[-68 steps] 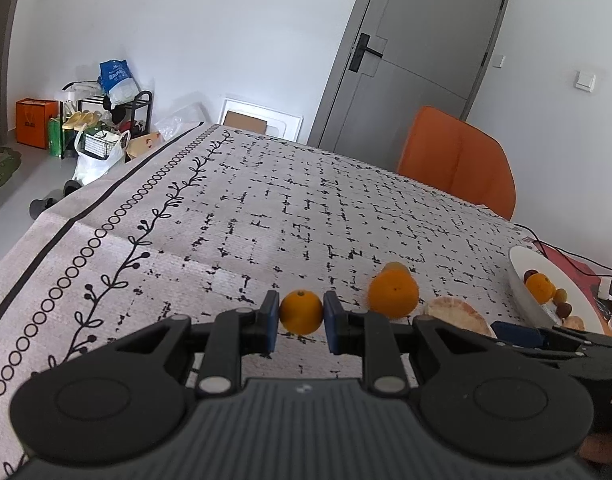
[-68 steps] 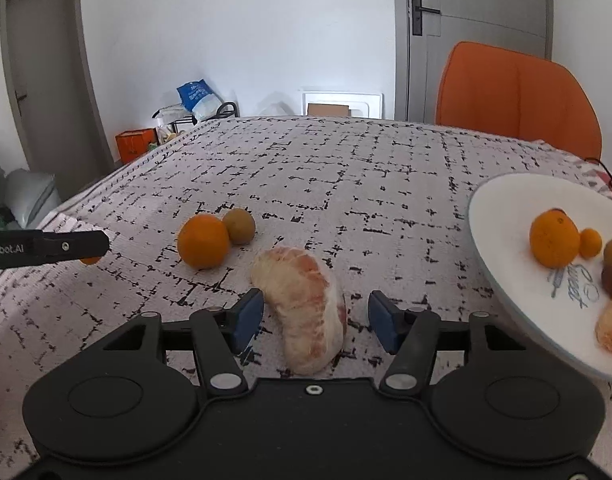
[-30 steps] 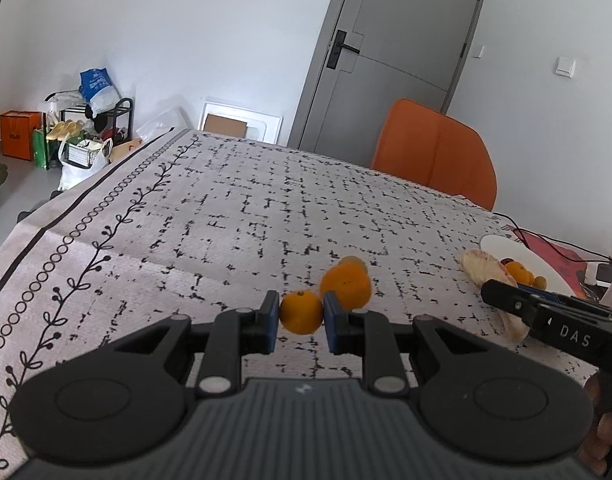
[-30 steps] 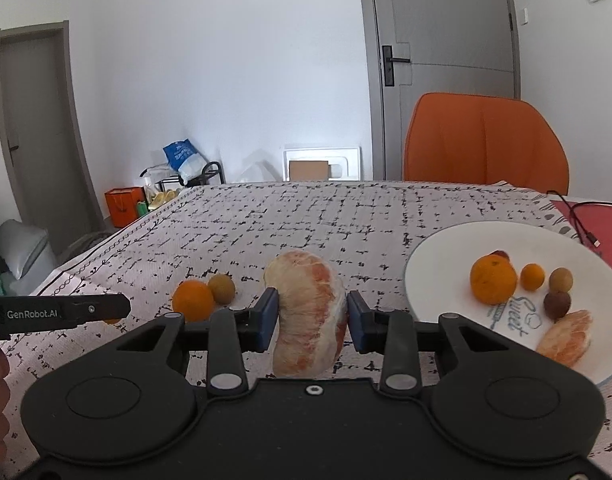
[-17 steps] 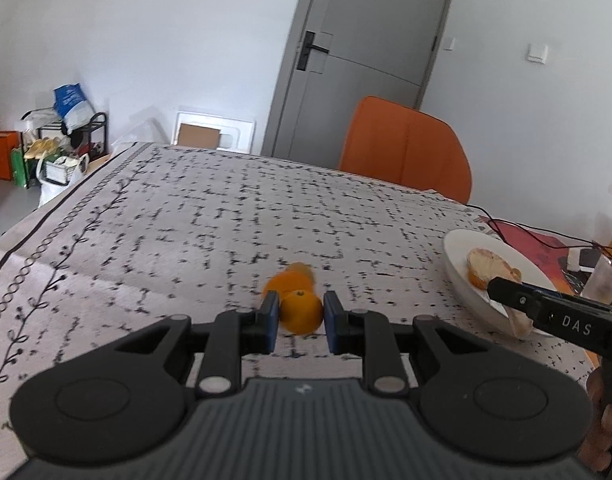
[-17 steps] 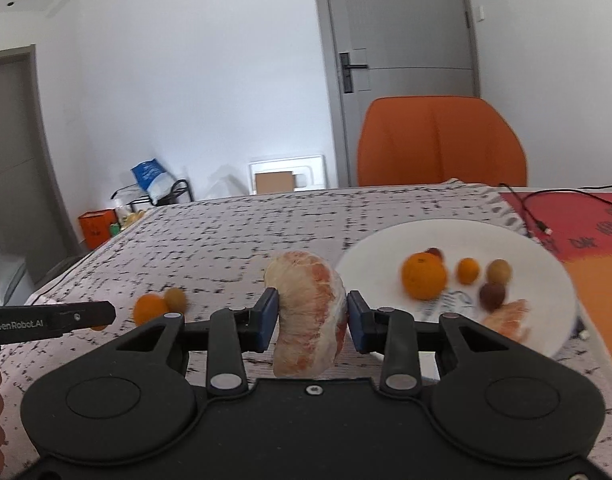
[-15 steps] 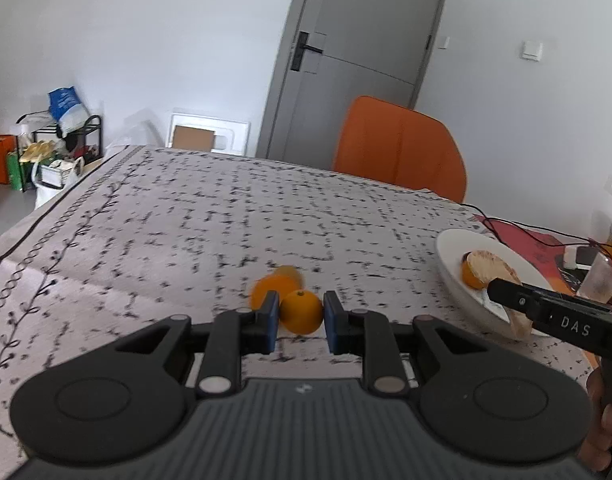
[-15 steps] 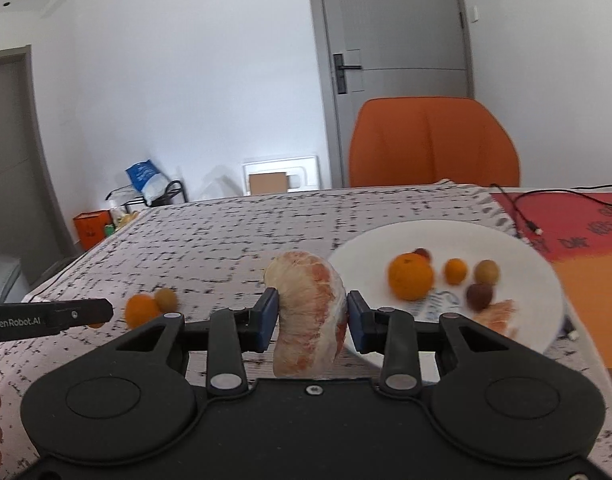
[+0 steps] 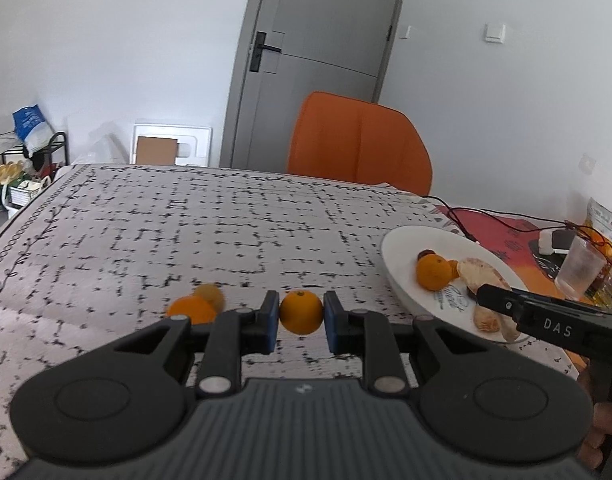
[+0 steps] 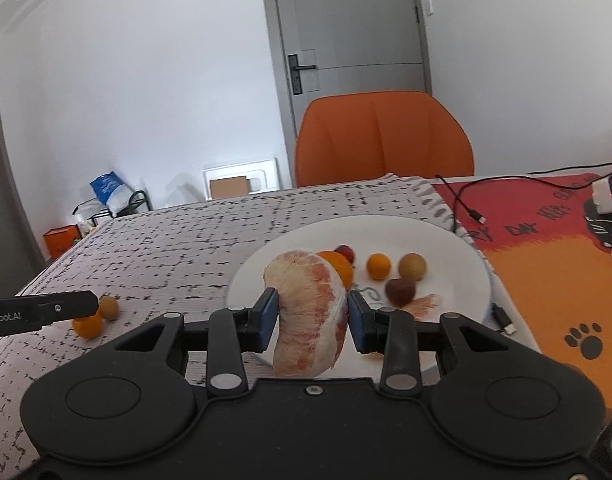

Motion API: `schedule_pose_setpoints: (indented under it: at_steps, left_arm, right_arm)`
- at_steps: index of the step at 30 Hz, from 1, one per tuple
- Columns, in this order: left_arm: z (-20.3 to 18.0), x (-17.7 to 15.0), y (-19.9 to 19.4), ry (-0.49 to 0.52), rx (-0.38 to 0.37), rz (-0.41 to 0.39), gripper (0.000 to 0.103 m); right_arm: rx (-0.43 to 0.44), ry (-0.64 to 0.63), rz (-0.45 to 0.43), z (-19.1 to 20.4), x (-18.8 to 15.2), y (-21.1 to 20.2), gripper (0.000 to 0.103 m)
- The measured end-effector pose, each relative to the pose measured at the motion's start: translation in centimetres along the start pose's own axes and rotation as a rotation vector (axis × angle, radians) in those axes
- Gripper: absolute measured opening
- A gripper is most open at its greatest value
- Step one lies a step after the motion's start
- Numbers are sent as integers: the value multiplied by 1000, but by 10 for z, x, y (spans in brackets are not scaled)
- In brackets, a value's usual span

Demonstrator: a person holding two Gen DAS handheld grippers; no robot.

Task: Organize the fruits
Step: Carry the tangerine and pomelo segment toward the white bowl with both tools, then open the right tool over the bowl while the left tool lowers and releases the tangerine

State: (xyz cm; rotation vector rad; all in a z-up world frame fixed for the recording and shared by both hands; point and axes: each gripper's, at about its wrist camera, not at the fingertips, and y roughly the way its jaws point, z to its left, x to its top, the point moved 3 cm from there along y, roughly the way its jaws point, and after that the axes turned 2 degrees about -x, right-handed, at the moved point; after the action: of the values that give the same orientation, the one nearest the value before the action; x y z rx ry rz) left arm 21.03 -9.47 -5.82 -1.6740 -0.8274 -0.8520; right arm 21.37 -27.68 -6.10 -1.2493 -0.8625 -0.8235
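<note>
My left gripper [image 9: 301, 320] is matte black with blue pads [image 9: 270, 322], two silver pivot screws and a ribbed grey housing filling the bottom of the frame. My right gripper [image 10: 312, 322] matches it, with a smooth black housing and a small centre screw. At lower right of the left view, its finger reads "DAS".

Both grippers carried toward the plate

The right gripper [image 10: 312, 314] lifted the peeled segment [image 10: 310, 312] off the table; the plate [image 10: 458, 248] now lies directly ahead. The left gripper [image 9: 299, 314] carries its small orange [image 9: 301, 312] likewise.
</note>
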Motion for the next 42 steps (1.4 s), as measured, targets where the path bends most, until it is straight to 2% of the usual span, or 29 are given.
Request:
schedule_pose_setpoints:
  at_steps: [6,11,12,27,40,42]
  left_arm:
    - [-16,1,11,25,-17,11,22]
    - [-28,5,19,48,-28,16,22]
    - [-31,5,20,53,-32,18,22]
    - [-77,10,43,127,-95,30,22]
    - [-111,21,54,181,-159,12,22]
    - [-112,23,53,187,-158,8,26]
  right_arm:
    - [-22,28,-5,-14,1,3,36]
    - [-15,30,-19,-19,1,2,44]
    - [-9,26,-20,-20,0,1,49]
    - [-28,101,-35,-53,-7,-18,49]
    - [-42,107,-44,-66,-5,-26,49]
    - [-39,107,-43,-65,-5,-27,49]
